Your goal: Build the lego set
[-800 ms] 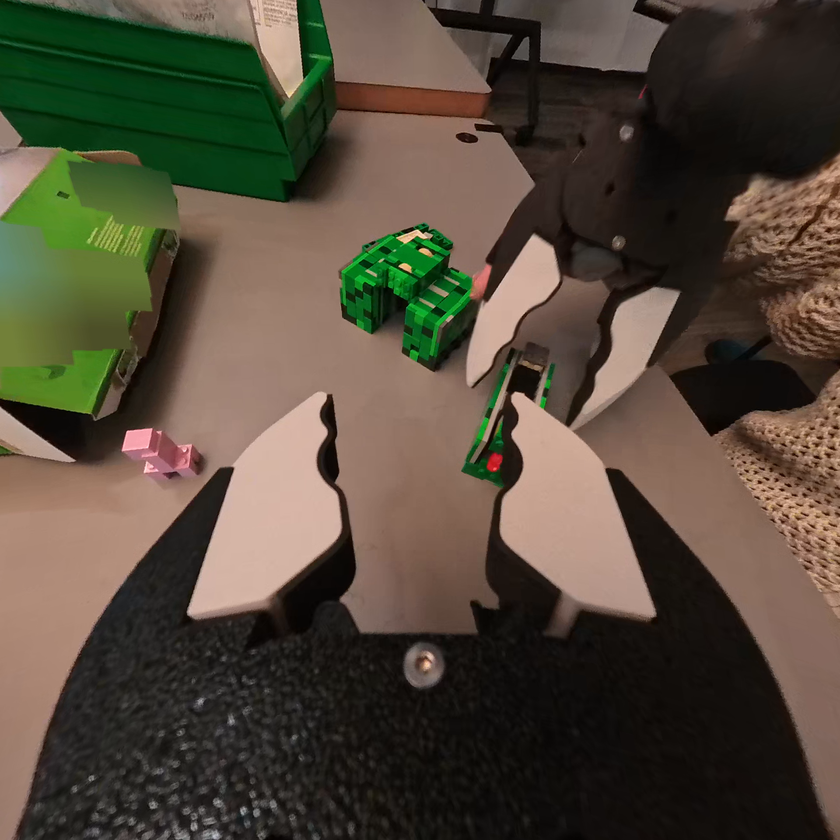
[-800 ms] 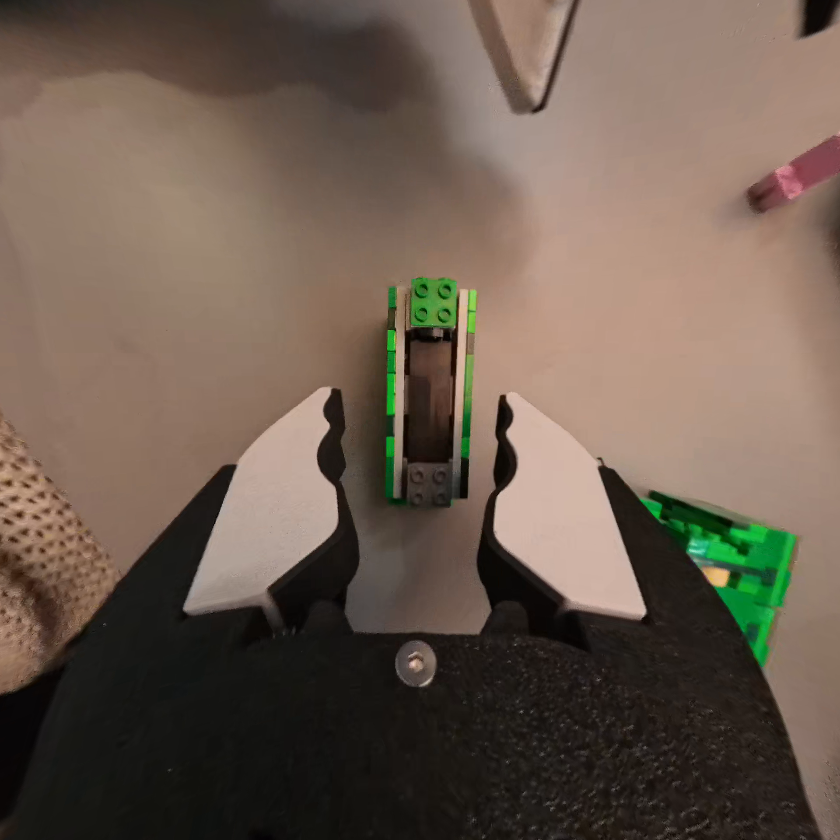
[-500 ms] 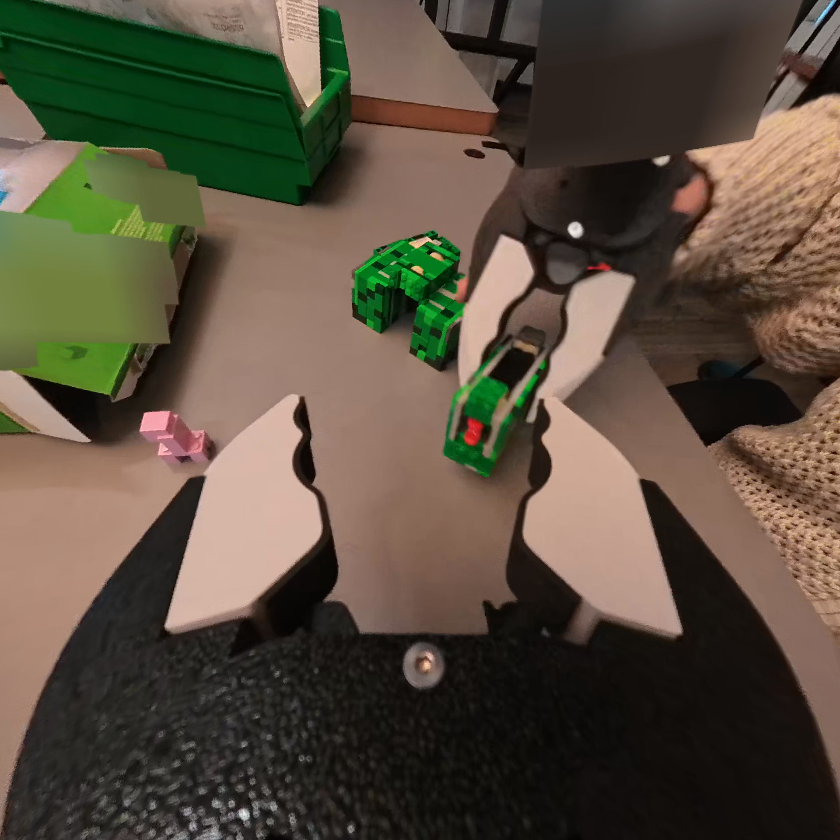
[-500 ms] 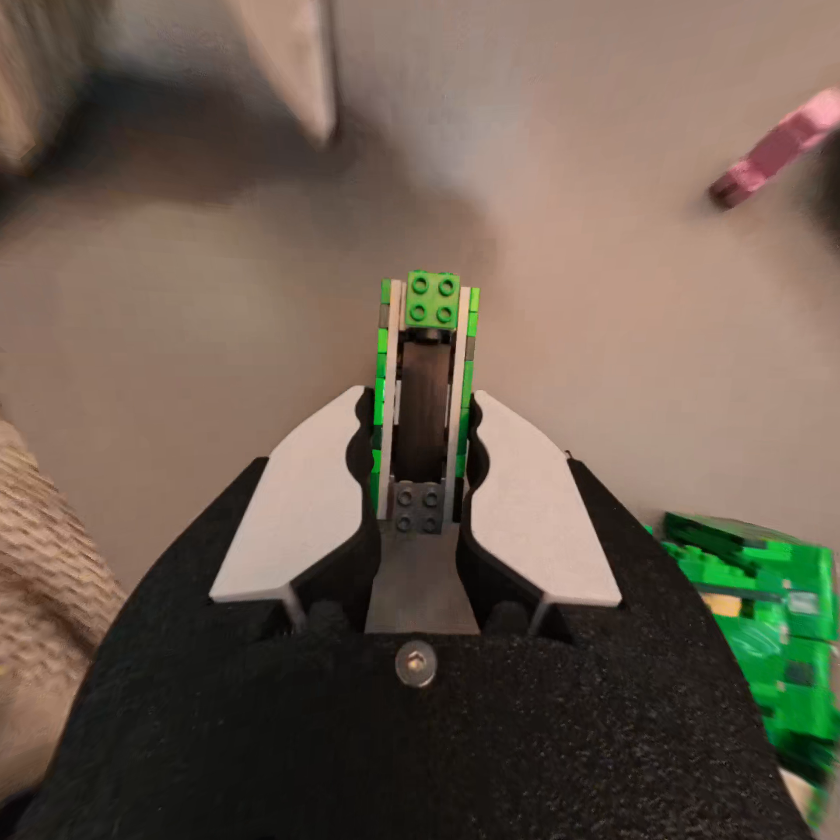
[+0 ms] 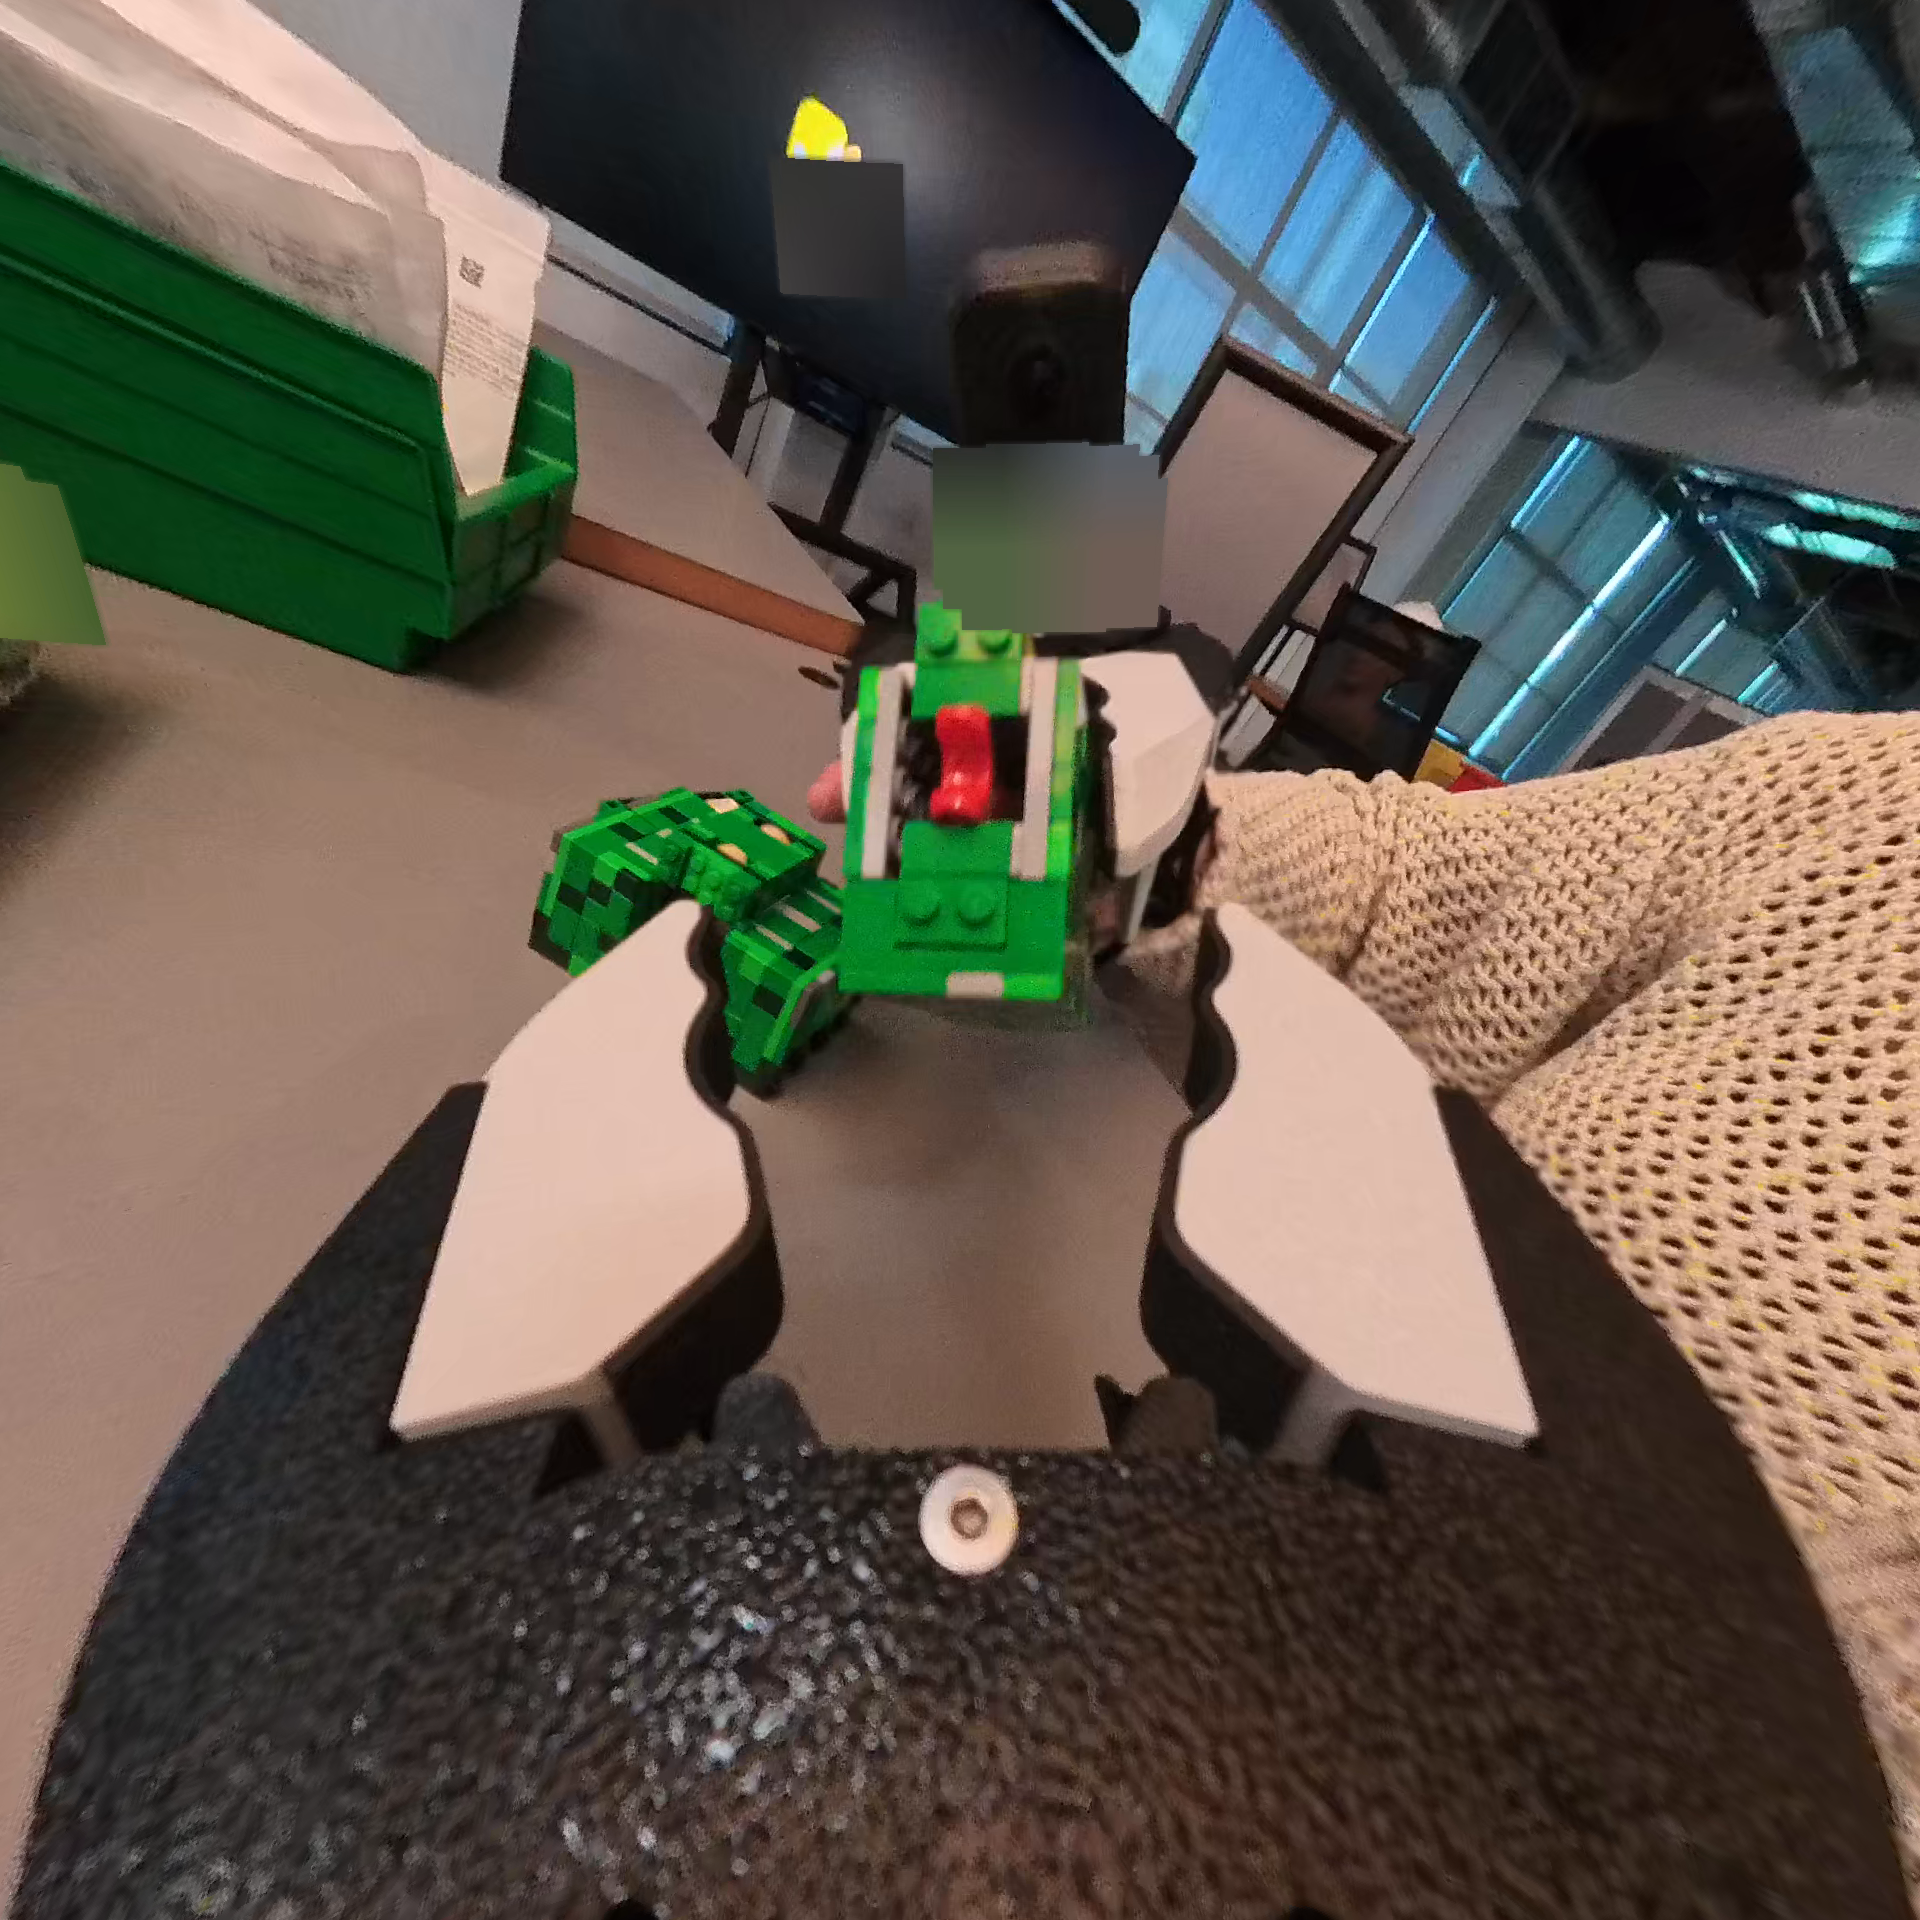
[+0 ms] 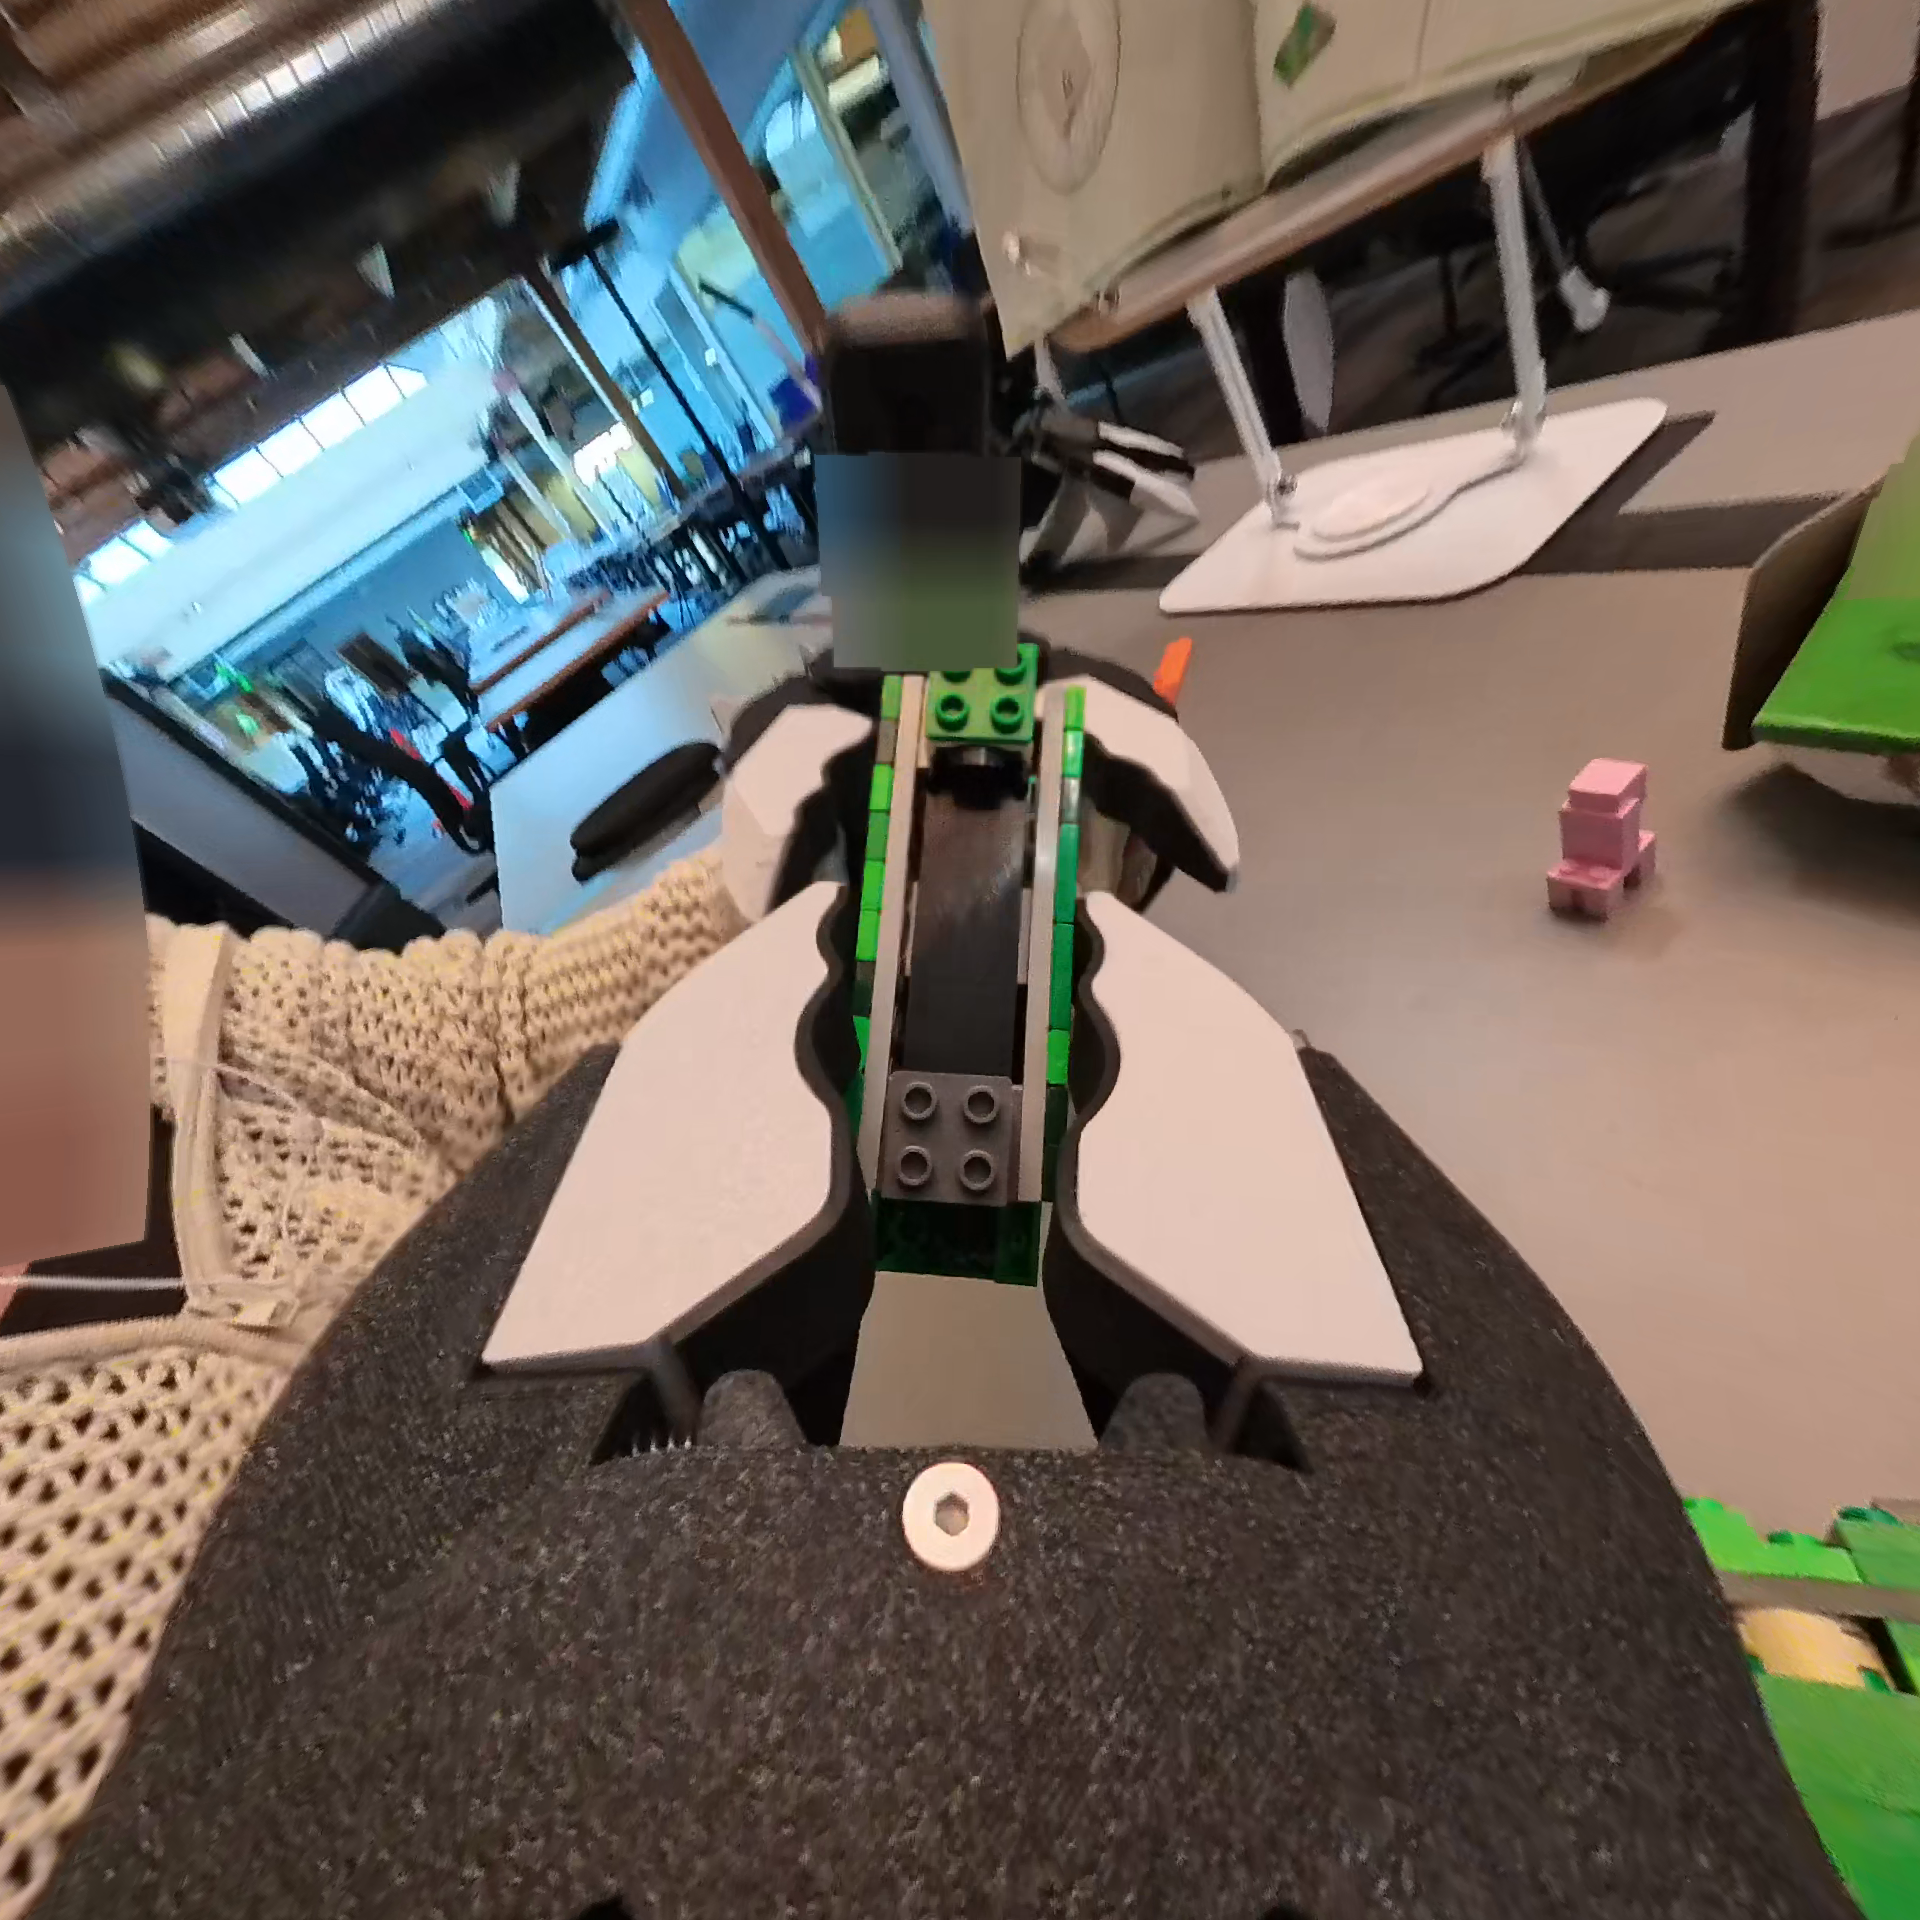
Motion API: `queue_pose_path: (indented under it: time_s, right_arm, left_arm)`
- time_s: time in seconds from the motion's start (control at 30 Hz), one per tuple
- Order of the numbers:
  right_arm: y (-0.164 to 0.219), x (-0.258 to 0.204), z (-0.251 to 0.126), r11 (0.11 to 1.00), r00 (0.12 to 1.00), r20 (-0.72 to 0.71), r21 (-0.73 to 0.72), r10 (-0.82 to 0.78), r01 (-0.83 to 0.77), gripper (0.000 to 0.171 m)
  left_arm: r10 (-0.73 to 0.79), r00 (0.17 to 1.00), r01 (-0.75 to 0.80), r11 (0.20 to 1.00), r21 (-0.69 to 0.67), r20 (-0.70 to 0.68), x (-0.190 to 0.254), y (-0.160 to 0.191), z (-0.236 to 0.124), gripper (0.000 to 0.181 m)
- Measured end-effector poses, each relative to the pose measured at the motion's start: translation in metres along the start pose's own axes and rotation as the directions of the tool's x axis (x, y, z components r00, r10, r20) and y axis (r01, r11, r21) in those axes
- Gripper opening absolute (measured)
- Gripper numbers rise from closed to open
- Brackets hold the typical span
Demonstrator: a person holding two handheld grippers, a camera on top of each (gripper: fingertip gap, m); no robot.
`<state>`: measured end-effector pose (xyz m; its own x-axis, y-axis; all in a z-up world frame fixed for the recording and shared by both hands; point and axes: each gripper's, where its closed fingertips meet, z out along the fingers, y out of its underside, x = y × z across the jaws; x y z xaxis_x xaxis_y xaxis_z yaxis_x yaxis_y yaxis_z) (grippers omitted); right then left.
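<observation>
Left wrist view: left gripper (image 5: pixel 961 997) spread wide, empty, facing the frame (image 5: pixel 961 831), a green lego piece with a red part inside, lifted above the table (image 5: pixel 260 883). Green block build (image 5: pixel 675 873) sits on the table just left of the frame.

Right wrist view: right gripper (image 6: pixel 961 977) pinches the frame (image 6: pixel 961 935) by its long sides. Pink figure (image 6: pixel 1600 836) stands on the table right of the frame, well apart.

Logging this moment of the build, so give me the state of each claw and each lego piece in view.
Left claw: open, empty.
Right claw: shut on green frame.
Green frame: held off the table, between the two claws.
Green block model: on table, untouched.
Pink pig: standing on table, apart.
</observation>
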<state>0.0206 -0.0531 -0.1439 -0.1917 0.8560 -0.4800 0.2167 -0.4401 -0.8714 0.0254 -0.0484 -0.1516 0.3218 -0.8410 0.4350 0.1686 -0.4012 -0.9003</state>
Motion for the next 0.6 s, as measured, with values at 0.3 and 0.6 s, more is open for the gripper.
queue_pose_path:
  time_s: [0.3,0.6]
  right_arm:
    - [-0.021,-0.009,-0.001,0.979,0.999,0.047,0.202,0.003,-0.013,0.037]
    - [-0.038,-0.011,-0.014,0.945,0.995,-0.015,0.314,-0.095,0.095,0.061]
  left_arm:
    - [-0.025,0.992,0.051,0.976,0.213,-0.12,0.014,-0.016,0.01,0.057]
    - [-0.002,0.997,0.015,0.984,0.18,-0.074,0.01,-0.006,0.015,0.036]
